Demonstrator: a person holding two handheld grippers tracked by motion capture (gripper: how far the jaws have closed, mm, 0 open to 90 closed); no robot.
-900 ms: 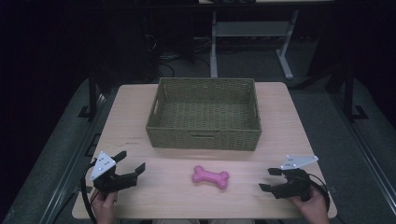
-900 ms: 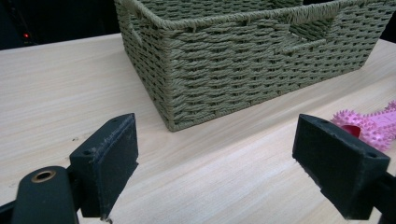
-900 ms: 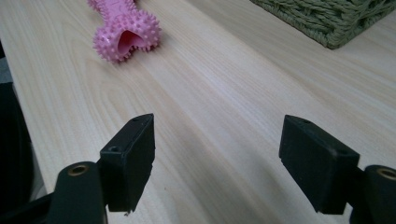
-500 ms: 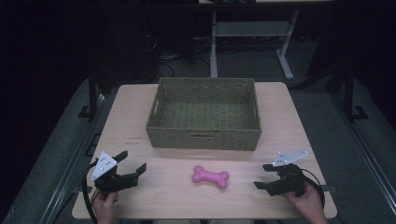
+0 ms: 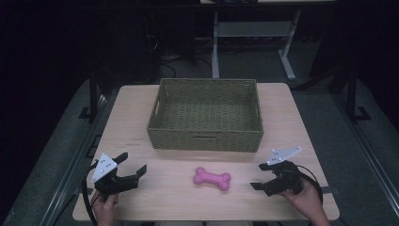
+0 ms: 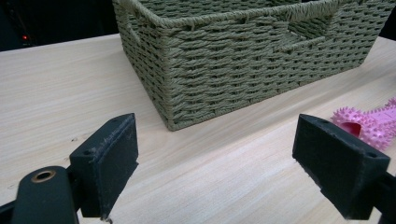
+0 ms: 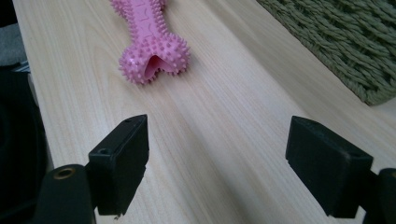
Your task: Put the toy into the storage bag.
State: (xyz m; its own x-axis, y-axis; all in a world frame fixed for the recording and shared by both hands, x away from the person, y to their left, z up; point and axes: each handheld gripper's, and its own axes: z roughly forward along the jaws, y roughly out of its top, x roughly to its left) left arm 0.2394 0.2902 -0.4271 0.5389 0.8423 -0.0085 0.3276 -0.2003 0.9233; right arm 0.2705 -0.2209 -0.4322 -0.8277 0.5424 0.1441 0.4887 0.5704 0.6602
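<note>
A pink spiky bone toy (image 5: 212,178) lies flat on the wooden table (image 5: 282,122), in front of a woven green basket (image 5: 205,140). My left gripper (image 5: 133,163) rests near the front left edge, open and empty, pointing toward the basket's corner (image 6: 233,60). In its own view the left gripper (image 6: 233,172) has the toy (image 6: 373,123) off to the right. My right gripper (image 5: 258,176) is at the front right, open with nothing between its jaws. In the right gripper view, the gripper (image 7: 233,168) points along the table with the toy (image 7: 152,42) ahead and to the left, a short way off.
The basket (image 7: 345,42) looks empty and takes up the table's middle and back. Bare wood lies to its left and right. Beyond the table stand a metal desk frame (image 5: 249,47) and cables on a dark floor.
My right gripper has edged a little to the left, toward the bone toy. The left gripper and the toy have stayed put.
</note>
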